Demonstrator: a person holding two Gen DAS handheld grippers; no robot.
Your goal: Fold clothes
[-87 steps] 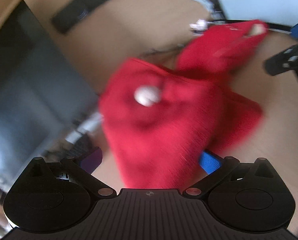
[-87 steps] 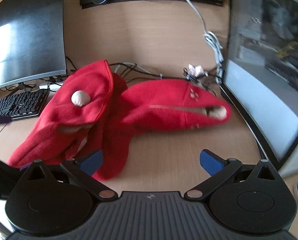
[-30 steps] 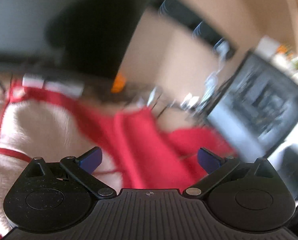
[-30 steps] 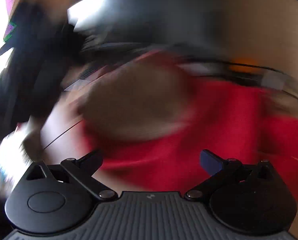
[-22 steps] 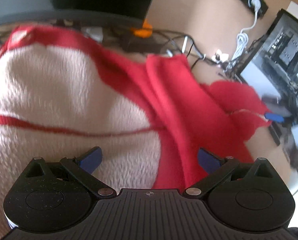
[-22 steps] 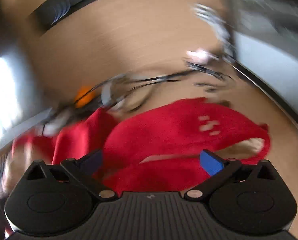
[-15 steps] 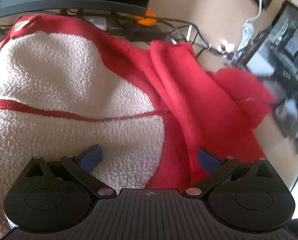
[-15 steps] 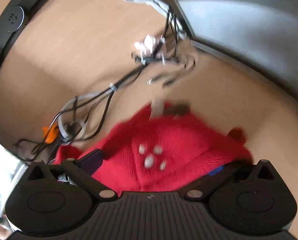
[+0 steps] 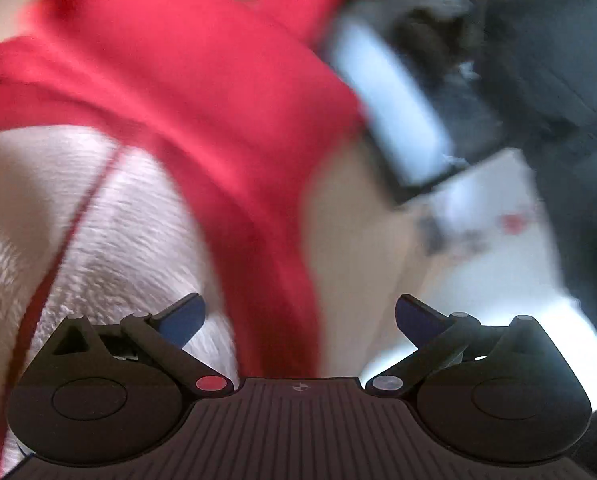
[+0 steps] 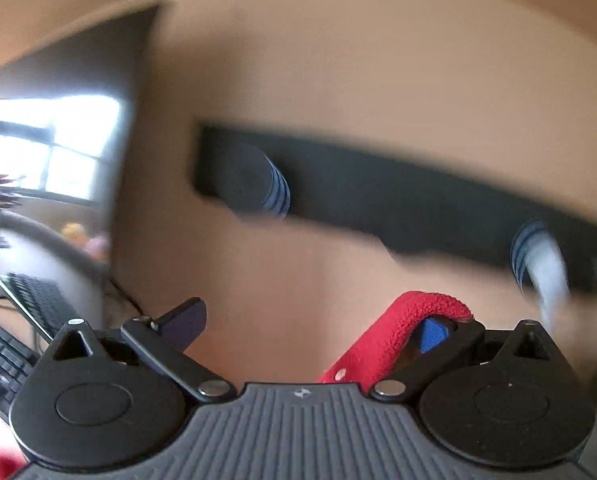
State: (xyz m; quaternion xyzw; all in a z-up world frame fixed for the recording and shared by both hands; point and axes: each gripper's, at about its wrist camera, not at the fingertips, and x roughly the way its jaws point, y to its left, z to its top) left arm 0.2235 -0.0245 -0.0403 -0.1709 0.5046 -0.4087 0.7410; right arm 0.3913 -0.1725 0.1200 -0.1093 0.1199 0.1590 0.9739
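Both wrist views are smeared by motion, so fine detail is unreliable. Left wrist view: the left gripper [image 9: 298, 316] has its blue-tipped fingers [image 9: 182, 314] spread wide with nothing clamped; the red fleece jacket [image 9: 186, 80] fills the upper left, its cream pile lining [image 9: 110, 240] turned outward and crossed by a red seam, the garment running off the left and top edges. To the right, a dark monitor [image 9: 410, 120] with a pale screen and a dark mass behind it cannot be resolved; the tan desk [image 9: 350, 220] shows between jacket and monitor. Right wrist view: the right gripper [image 10: 310, 324] also stands wide, yet a fold of the red fleece [image 10: 402, 328] is draped over its right finger, partly hiding the blue pad; whether it is merely hooked there cannot be told. Behind lie a tan wooden wall, a black socket strip [image 10: 378, 200] with round outlets, a reflective monitor [image 10: 58, 140] at left, and a black keyboard [image 10: 2, 356] cut by the lower left edge. Compared with half a second earlier, the left view has swung rightward, and the right view has risen from the garment and cables to the wall, only a small fold of fleece remaining in sight.
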